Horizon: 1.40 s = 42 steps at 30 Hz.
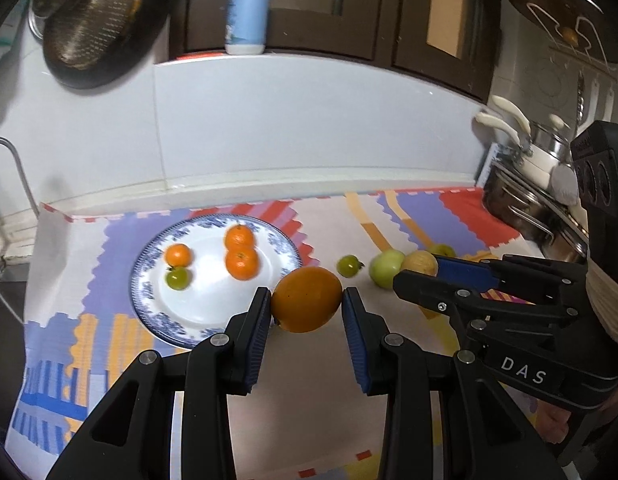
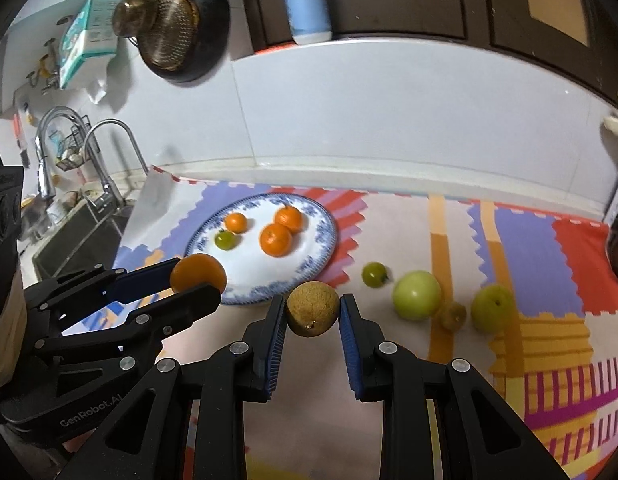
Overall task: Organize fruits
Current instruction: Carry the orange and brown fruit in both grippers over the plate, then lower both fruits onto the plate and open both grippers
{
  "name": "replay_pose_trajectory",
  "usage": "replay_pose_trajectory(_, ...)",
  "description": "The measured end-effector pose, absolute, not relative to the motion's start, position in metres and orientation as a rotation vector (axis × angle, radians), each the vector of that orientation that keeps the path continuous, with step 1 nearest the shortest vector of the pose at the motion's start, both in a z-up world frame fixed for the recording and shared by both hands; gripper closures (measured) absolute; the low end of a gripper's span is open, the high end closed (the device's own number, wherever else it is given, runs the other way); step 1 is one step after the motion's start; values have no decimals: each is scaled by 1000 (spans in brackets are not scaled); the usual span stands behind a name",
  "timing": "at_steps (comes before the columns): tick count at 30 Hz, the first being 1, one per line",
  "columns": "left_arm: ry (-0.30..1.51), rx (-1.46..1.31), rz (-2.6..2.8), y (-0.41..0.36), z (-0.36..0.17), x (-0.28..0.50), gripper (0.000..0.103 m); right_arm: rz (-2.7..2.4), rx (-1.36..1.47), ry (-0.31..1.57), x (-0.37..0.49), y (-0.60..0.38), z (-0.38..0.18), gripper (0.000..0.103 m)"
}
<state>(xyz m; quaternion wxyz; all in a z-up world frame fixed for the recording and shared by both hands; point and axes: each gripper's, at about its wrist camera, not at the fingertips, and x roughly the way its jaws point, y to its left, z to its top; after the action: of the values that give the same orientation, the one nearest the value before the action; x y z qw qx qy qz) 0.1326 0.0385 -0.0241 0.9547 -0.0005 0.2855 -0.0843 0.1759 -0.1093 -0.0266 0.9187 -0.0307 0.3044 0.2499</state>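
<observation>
My left gripper (image 1: pixel 306 300) is shut on a large orange (image 1: pixel 307 299), held above the mat at the right rim of the blue-and-white plate (image 1: pixel 149 280). The plate holds three small oranges (image 1: pixel 241 263) and a small green fruit (image 1: pixel 177 278). My right gripper (image 2: pixel 312 309) is shut on a brownish-yellow round fruit (image 2: pixel 312 308), held above the mat just right of the plate (image 2: pixel 327 240). On the mat lie a small green fruit (image 2: pixel 375 275), two larger green fruits (image 2: pixel 416 295) and a small brownish one (image 2: pixel 453 315).
A patterned mat (image 2: pixel 529 264) covers the counter. A sink with taps (image 2: pixel 89 216) lies to the left. Steel pots (image 1: pixel 529 200) stand at the right. A white and blue bottle (image 1: pixel 247 12) stands on the ledge behind, and a pan with a strainer (image 1: pixel 93 20) hangs on the wall.
</observation>
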Motion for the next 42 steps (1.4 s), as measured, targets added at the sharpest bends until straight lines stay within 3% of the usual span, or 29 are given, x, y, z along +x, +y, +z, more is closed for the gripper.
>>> replay_pose_trajectory(11, 563, 3, -84, 72, -20, 144, 67, 575, -99, 613, 192, -74, -22, 75)
replay_pose_trajectory(42, 746, -26, -9, 132, -90, 229, 67, 664, -165, 811, 284, 12, -91, 75)
